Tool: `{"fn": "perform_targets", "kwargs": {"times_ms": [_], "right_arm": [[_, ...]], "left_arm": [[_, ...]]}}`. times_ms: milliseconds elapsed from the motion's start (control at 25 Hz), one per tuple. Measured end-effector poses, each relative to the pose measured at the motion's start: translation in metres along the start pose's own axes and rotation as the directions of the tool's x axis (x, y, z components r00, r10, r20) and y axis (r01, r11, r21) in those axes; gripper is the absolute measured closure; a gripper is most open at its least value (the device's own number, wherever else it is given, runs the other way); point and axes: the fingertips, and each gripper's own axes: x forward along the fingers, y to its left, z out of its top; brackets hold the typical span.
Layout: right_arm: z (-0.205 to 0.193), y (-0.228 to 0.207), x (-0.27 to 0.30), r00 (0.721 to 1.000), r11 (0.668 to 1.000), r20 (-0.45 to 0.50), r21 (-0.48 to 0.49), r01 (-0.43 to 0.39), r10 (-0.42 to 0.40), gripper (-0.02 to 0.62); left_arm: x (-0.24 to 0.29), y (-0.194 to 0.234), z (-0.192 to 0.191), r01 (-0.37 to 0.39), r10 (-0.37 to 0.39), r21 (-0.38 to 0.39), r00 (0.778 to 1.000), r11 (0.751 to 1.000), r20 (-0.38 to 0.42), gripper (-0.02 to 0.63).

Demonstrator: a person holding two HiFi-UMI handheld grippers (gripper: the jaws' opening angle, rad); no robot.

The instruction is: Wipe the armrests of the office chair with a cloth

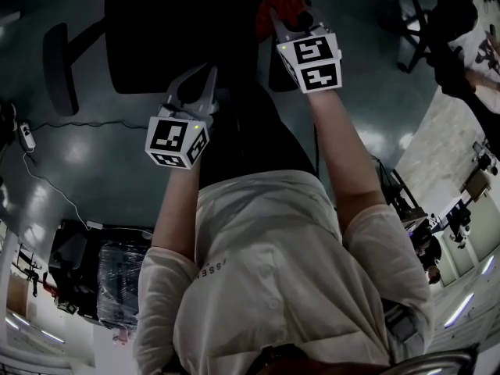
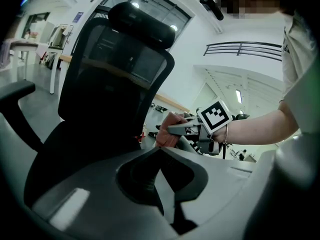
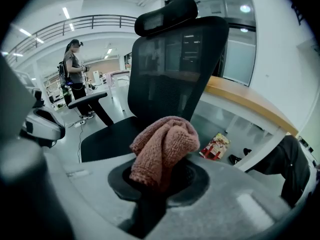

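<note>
**A:** What is lying around the chair?

**B:** A dark, glossy floor (image 1: 86,155) is spreading under everything, with a cable (image 1: 47,182) trailing over it. Behind, a bright hall is showing. A railing (image 3: 75,24) is running high along the wall, and a person (image 3: 75,66) is standing far off.

**A:** How are the arms reaching?

**B:** Both forearms are stretching forward and down from pale sleeves toward the office chair (image 1: 172,30). The right forearm (image 1: 344,155) is reaching further, to the chair's right side. The left forearm (image 1: 176,209) is stopping near the seat's front edge.

**A:** And the tongs?

**B:** The right tongs (image 1: 289,26) are clenching a bunched pinkish-red cloth (image 3: 165,149), which is bulging out past the tips. The left tongs (image 2: 160,151) are pressing together with nothing between them, facing the chair's mesh back.

**A:** Is the cloth rubbing an armrest?

**B:** I cannot tell. The armrest (image 1: 58,65) at the head view's left is standing bare, well apart from both tongs. The other one is hiding under the right tongs and their marker cube (image 1: 312,61), so contact is not showing. A small packet (image 3: 215,146) is lying on the floor beyond, its print too blurred for reading.
</note>
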Motion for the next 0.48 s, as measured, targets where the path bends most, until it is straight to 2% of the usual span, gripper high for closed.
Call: {"fn": "perform_targets", "kwargs": {"times_ms": [480], "right_arm": [[-0.046, 0.058, -0.049, 0.999, 0.997, -0.009, 0.061, 0.054, -0.053, 0.543]], "left_arm": [[-0.05, -0.008, -0.019, 0.063, -0.063, 0.068, 0.998, 0.996, -0.005, 0.589]]}}
